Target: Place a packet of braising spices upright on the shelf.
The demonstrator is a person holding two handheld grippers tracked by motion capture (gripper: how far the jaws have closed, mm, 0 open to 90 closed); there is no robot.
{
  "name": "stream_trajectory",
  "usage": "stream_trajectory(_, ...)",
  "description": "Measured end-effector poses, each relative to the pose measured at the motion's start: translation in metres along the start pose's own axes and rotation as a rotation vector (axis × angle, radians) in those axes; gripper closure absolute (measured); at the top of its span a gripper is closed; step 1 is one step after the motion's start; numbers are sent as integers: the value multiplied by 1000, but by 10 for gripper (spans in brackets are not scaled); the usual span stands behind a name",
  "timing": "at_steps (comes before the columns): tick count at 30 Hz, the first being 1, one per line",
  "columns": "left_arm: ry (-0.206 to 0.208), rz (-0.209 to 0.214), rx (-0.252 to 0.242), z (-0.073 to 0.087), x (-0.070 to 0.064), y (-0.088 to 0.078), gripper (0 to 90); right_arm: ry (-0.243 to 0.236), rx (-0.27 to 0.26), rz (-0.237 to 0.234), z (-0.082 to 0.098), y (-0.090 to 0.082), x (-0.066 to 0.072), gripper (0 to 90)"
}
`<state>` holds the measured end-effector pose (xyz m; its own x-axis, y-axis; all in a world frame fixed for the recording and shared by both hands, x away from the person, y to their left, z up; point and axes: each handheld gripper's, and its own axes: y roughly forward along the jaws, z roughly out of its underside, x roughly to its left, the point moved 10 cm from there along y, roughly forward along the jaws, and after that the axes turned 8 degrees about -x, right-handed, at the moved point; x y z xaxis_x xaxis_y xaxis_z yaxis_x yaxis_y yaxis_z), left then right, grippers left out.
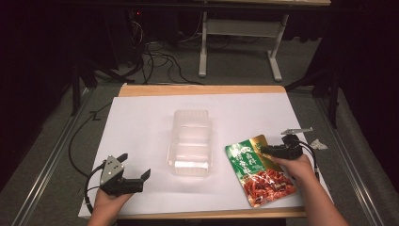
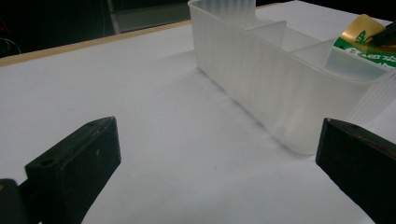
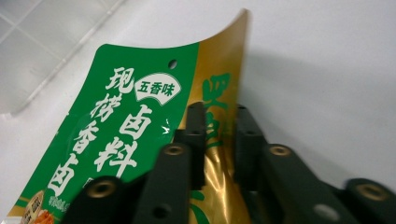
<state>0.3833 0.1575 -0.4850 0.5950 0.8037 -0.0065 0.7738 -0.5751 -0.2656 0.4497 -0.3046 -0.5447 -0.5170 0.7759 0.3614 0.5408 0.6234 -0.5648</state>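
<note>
While one white-covered wooden table (image 1: 141, 117) carries one clear ribbed plastic box (image 1: 190, 141), whose inner dividers the left gripper view reveals, one green-and-gold snack pouch (image 1: 259, 172) lies right of it, its gold edge pinched by the right tongs (image 1: 263, 149); the left tongs (image 1: 136, 165) gape empty.

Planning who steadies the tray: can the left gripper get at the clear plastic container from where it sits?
Probably yes. The left gripper stands open on bare white paper, and nothing lies between it and the clear container. The right gripper is busy pinching the green snack packet on the far side.
</note>
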Motion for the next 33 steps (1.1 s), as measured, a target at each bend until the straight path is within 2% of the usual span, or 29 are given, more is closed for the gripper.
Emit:
stream_trajectory(1, 0, -1, 1, 0, 0, 0, 4, -10, -7, 12, 0, -1, -1, 900)
stream_trajectory(9, -2, -1, -4, -1, 0, -1, 5, -31, -57, 8, -7, -10, 6, 900)
stream_trajectory(14, -2, 1, -7, -2, 1, -1, 4, -24, -135, 3, -17, -22, 16, 900)
stream_trajectory(19, -5, 4, -16, -4, 1, -1, 4, -61, -208, 10, -30, -39, 29, 900)
stream_trajectory(21, -2, 6, -16, -4, 0, -1, 5, -65, -220, 13, -32, -42, 31, 900)
stream_trajectory(25, 0, 13, -18, -5, -1, 3, 4, -102, -307, 35, -47, -58, 39, 900)
stream_trajectory(26, 3, 17, -18, -6, -2, 4, 5, -113, -349, 39, -54, -68, 44, 900)
stream_trajectory(28, 5, 18, -20, -6, -3, 4, 5, -122, -367, 43, -56, -71, 45, 900)
stream_trajectory(30, 1, 19, -20, -7, -3, 5, 5, -156, -441, 46, -66, -85, 54, 900)
stream_trajectory(31, 1, 19, -20, -7, -3, 5, 4, -156, -441, 46, -66, -85, 54, 900)
stream_trajectory(32, 2, 18, -17, -6, -3, 6, 4, -163, -491, 42, -72, -92, 58, 900)
stream_trajectory(33, 3, 17, -16, -6, -3, 6, 5, -162, -504, 42, -74, -94, 60, 900)
